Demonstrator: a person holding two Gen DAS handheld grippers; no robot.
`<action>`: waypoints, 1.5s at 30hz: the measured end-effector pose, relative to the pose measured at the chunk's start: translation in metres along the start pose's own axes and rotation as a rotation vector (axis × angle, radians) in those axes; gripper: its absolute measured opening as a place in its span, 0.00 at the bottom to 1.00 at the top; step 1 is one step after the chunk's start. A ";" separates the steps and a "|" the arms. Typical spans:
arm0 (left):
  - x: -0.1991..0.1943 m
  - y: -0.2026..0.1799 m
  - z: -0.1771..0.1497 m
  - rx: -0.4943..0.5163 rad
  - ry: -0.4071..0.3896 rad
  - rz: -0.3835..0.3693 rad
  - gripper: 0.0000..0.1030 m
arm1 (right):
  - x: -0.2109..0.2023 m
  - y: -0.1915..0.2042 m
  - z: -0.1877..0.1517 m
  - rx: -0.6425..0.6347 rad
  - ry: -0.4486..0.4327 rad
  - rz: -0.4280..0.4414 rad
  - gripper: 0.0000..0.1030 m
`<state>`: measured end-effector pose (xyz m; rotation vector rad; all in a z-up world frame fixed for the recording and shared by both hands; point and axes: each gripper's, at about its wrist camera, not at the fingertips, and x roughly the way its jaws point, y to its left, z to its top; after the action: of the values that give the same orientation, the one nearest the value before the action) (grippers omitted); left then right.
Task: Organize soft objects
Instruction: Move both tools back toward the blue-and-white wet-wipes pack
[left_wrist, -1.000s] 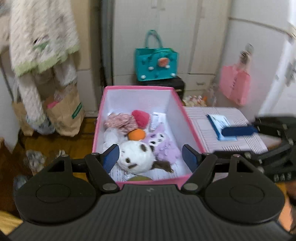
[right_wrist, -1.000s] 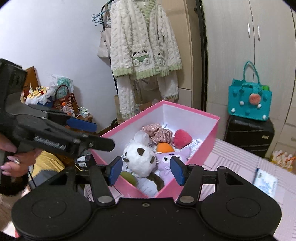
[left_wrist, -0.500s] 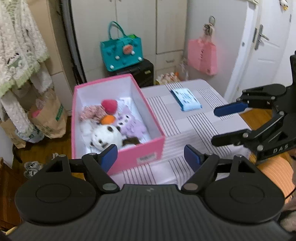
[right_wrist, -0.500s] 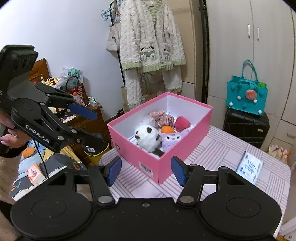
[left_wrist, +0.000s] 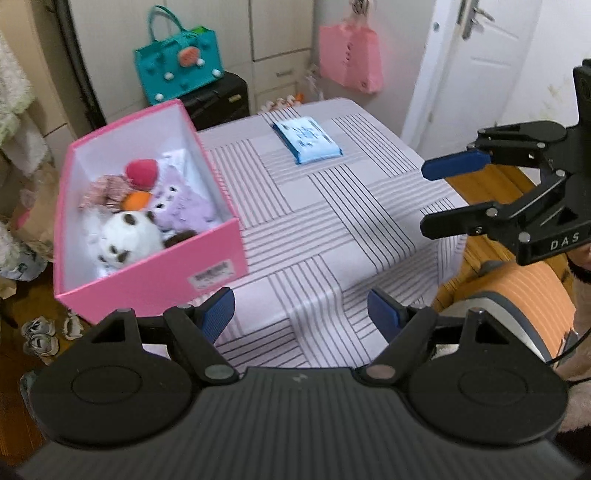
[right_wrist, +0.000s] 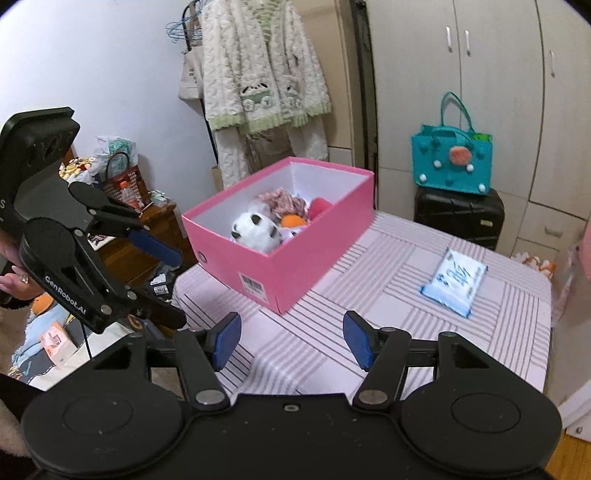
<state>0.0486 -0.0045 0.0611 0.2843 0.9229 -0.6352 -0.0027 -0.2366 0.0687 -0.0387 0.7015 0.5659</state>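
The soft toys (left_wrist: 147, 206) all lie inside the pink box (left_wrist: 207, 258) on the striped table (left_wrist: 332, 221); by the look of it the sorting is done, with only a blue tissue pack (left_wrist: 307, 140) lying well apart from the box; the left gripper (left_wrist: 301, 314) and right gripper (right_wrist: 290, 341) both gape, holding nothing; their bodies read "GenRobot.AI" and "DAS"; the box carries a barcode sticker.

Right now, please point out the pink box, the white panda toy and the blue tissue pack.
pink box (left_wrist: 155, 275): left wrist view, near outer wall.
white panda toy (left_wrist: 125, 240): left wrist view, its face.
blue tissue pack (left_wrist: 306, 138): left wrist view, top face.
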 end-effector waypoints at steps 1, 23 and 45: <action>0.005 -0.003 0.001 0.004 0.006 -0.007 0.76 | 0.000 -0.003 -0.003 0.003 0.003 -0.003 0.64; 0.086 -0.031 0.062 -0.043 -0.127 -0.048 0.92 | 0.019 -0.077 -0.042 0.035 -0.090 -0.064 0.64; 0.174 -0.020 0.118 -0.167 -0.334 -0.021 0.93 | 0.089 -0.145 -0.033 0.106 -0.162 -0.201 0.71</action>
<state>0.1888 -0.1449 -0.0105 0.0168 0.6533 -0.5992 0.1062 -0.3244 -0.0338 0.0348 0.5612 0.3341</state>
